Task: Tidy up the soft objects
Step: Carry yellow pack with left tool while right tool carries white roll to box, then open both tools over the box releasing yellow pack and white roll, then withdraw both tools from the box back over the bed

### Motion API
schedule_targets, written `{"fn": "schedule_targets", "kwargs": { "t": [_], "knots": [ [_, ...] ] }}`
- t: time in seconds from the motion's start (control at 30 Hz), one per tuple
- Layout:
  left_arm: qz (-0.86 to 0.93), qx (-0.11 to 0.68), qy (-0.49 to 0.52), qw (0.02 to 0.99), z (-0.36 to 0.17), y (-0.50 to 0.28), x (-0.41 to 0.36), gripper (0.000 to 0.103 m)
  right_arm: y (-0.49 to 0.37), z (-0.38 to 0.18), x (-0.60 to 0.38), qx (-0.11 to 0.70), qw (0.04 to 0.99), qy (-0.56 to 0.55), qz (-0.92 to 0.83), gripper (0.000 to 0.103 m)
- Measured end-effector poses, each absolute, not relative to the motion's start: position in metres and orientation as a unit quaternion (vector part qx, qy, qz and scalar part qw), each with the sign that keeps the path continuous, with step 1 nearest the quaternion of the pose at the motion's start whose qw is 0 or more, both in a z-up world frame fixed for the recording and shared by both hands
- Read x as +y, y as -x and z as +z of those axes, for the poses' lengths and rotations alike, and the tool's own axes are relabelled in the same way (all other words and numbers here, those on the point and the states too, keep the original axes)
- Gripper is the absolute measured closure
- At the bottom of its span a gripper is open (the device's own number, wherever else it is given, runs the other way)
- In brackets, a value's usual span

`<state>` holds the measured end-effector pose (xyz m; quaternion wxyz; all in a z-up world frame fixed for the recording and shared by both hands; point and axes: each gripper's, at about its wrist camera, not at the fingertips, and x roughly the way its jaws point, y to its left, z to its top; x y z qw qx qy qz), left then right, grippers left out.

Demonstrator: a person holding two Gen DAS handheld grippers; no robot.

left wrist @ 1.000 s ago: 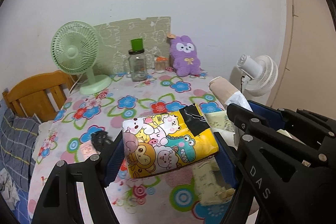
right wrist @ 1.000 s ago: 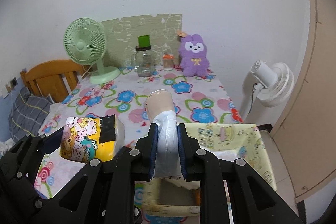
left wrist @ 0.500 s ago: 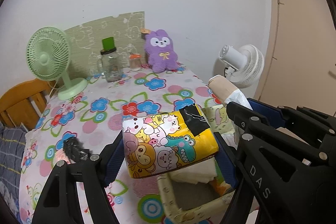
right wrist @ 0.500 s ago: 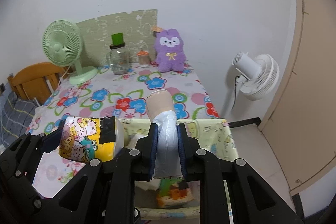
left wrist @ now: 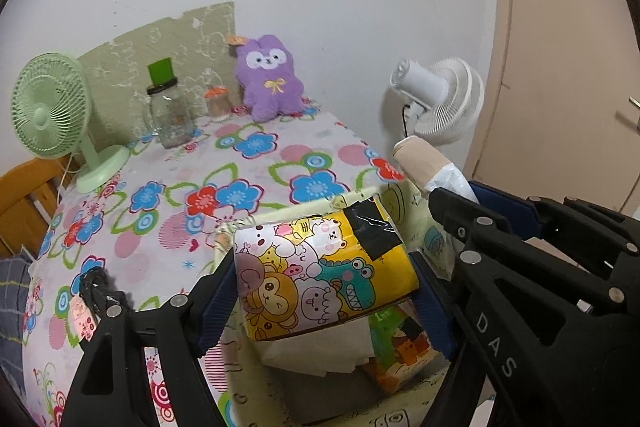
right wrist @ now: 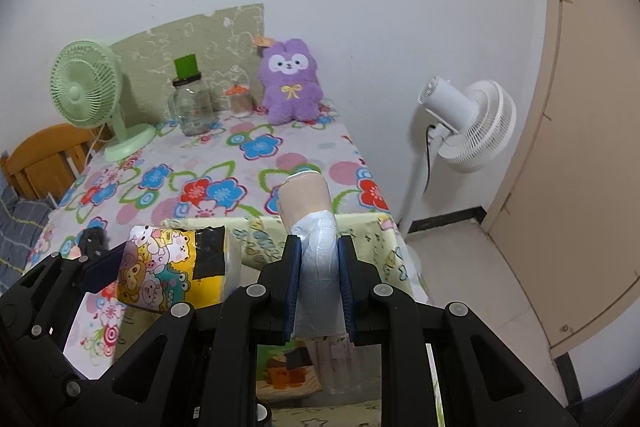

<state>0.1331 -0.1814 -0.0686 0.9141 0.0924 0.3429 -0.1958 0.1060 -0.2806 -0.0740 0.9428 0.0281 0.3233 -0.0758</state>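
My left gripper [left wrist: 324, 279] is shut on a yellow cartoon-print tissue pack [left wrist: 320, 275] and holds it over a pale yellow fabric storage box [left wrist: 404, 195]. The pack also shows in the right wrist view [right wrist: 172, 271]. My right gripper [right wrist: 319, 267] is shut on a roll wrapped in white plastic with a beige end [right wrist: 312, 223], held above the same box [right wrist: 372, 239]. The roll shows in the left wrist view [left wrist: 428, 167]. The box holds white folded tissue [left wrist: 320, 351] and a colourful pack [left wrist: 400, 343].
On the floral tablecloth [left wrist: 256, 167] stand a green desk fan [left wrist: 52, 119], a glass jar with a green lid [left wrist: 168, 111], a small jar [left wrist: 218, 101] and a purple plush rabbit [left wrist: 268, 83]. A black item [left wrist: 94, 287] lies at the left. A white floor fan [right wrist: 468, 123] stands right of the table.
Both grippers have moved right and forward with their loads; the fabric box has come under them, and its inside now shows below the tissue pack and roll.
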Motion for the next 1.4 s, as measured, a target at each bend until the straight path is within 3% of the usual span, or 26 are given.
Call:
{"fn": "schedule_targets", "kwargs": {
  "t": [0.23,0.47,0.53,0.67,0.8,1.07,1.4],
  "knots": [
    [-0.204,0.357,-0.118,0.904,-0.08,-0.136,-0.191,0.009,-0.114,-0.089,-0.288,0.342,0.936,-0.037,-0.073,0.082],
    [-0.213,0.357,-0.129,0.9,-0.08,-0.133,-0.193,0.005,-0.116,-0.094,-0.288,0.345,0.935,-0.04,-0.066,0.079],
    [-0.212,0.357,-0.128,0.901,-0.08,-0.133,-0.193,0.005,-0.115,-0.094,-0.287,0.345,0.936,-0.038,-0.066,0.074],
    [-0.211,0.354,-0.128,0.902,-0.078,-0.131,-0.192,0.005,-0.111,-0.092,-0.286,0.332,0.94,-0.036,-0.073,0.049],
    [-0.208,0.351,-0.126,0.904,-0.074,-0.127,-0.187,0.005,-0.106,-0.087,-0.282,0.321,0.943,-0.029,-0.08,0.037],
    [-0.201,0.337,-0.118,0.912,-0.062,-0.116,-0.17,0.005,-0.093,-0.073,-0.266,0.304,0.948,-0.018,-0.089,0.027],
    [-0.179,0.319,-0.11,0.924,-0.046,-0.105,-0.141,0.004,-0.082,-0.058,-0.237,0.285,0.954,-0.014,-0.092,0.022]
  ]
}}
